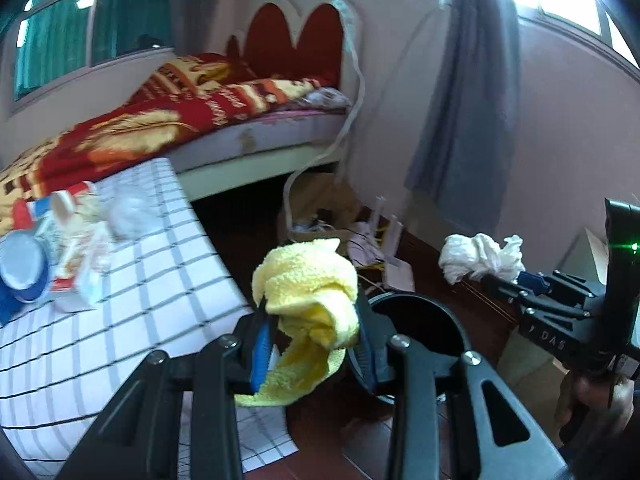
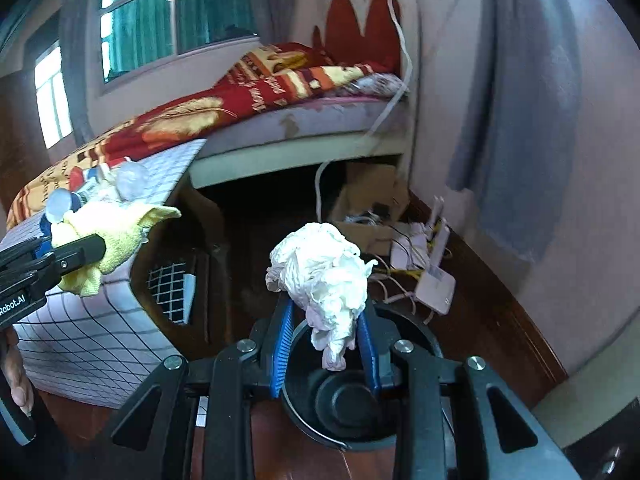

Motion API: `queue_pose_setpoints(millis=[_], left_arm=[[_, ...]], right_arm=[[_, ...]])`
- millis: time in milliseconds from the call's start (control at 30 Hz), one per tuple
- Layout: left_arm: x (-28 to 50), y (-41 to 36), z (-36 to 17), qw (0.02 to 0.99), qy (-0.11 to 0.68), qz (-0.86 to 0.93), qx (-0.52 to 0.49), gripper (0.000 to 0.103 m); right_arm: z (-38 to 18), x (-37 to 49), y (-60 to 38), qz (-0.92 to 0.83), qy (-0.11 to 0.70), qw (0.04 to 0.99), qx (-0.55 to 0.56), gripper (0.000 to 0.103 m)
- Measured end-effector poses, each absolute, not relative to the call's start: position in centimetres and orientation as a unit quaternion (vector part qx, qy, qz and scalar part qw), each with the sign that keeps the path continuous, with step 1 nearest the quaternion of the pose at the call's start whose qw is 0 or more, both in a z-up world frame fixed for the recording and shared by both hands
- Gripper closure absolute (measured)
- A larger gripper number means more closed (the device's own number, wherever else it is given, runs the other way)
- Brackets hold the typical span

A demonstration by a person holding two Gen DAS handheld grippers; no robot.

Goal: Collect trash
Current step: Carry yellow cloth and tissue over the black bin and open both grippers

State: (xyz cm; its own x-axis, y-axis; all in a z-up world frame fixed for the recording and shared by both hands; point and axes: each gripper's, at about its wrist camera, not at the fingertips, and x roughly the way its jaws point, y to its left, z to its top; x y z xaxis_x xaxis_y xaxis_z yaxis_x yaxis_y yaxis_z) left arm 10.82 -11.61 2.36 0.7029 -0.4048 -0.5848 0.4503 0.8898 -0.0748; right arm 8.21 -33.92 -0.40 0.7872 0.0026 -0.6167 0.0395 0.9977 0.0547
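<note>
Holding a crumpled white tissue (image 2: 320,276) clamped between its jaws, the right gripper (image 2: 326,344) hangs directly above the black bin (image 2: 416,340), nearer to it than the left gripper (image 1: 312,340), whose jaws clamp a yellow cloth (image 1: 308,280) beside the rim.

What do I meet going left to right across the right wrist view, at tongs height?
Left tongs gripping the yellow cloth → checkered table cover → crumpled white tissue in the right tongs → white router.
</note>
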Motion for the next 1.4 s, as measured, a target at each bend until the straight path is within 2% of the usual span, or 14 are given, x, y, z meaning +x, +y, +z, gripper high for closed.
queue_pose_setpoints(millis=[400, 733, 767, 800, 833, 867, 900, 1033, 1100, 1400], left_arm=[[11.4, -19.8, -2.7, 0.88, 0.356, -0.307, 0.065, 0.066], [14.1, -24.0, -8.2, 0.835, 0.427, -0.341, 0.07, 0.064], [14.3, -24.2, -8.8, 0.828, 0.437, -0.345, 0.068, 0.057], [14.6, -24.3, -9.3, 0.827, 0.444, -0.339, 0.068, 0.039], [14.9, -24.4, -9.7, 0.83, 0.449, -0.322, 0.077, 0.028], [15.2, -24.2, -9.9, 0.834, 0.45, -0.31, 0.079, 0.013], [15.3, -23.9, -10.0, 0.836, 0.451, -0.302, 0.077, 0.001], [15.4, -22.6, -9.6, 0.851, 0.444, -0.266, 0.088, 0.0], [15.5, -22.2, -9.3, 0.856, 0.44, -0.254, 0.092, 0.0], [15.3, -21.2, -7.6, 0.872, 0.415, -0.242, 0.088, 0.0]], right_arm=[[-6.1, 7.9, -38.5, -0.019, 0.375, 0.926, 0.047, 0.07], [-12.0, 10.5, -40.4, -0.007, 0.436, 0.898, 0.057, 0.07], [-12.4, 10.8, -40.3, -0.005, 0.439, 0.897, 0.055, 0.068], [-13.0, 11.2, -40.3, -0.005, 0.447, 0.893, 0.048, 0.055], [-13.8, 11.7, -40.2, -0.014, 0.461, 0.887, 0.037, 0.039], [-14.5, 12.0, -40.4, -0.03, 0.474, 0.88, 0.026, 0.009], [-15.0, 12.1, -40.6, -0.046, 0.477, 0.878, 0.015, 0.007], [-15.7, 11.8, -42.4, -0.089, 0.493, 0.865, 0.014, 0.006], [-15.1, 11.6, -43.0, -0.102, 0.487, 0.867, 0.02, 0.0], [-10.7, 10.1, -41.9, -0.118, 0.446, 0.887, 0.031, 0.0]])
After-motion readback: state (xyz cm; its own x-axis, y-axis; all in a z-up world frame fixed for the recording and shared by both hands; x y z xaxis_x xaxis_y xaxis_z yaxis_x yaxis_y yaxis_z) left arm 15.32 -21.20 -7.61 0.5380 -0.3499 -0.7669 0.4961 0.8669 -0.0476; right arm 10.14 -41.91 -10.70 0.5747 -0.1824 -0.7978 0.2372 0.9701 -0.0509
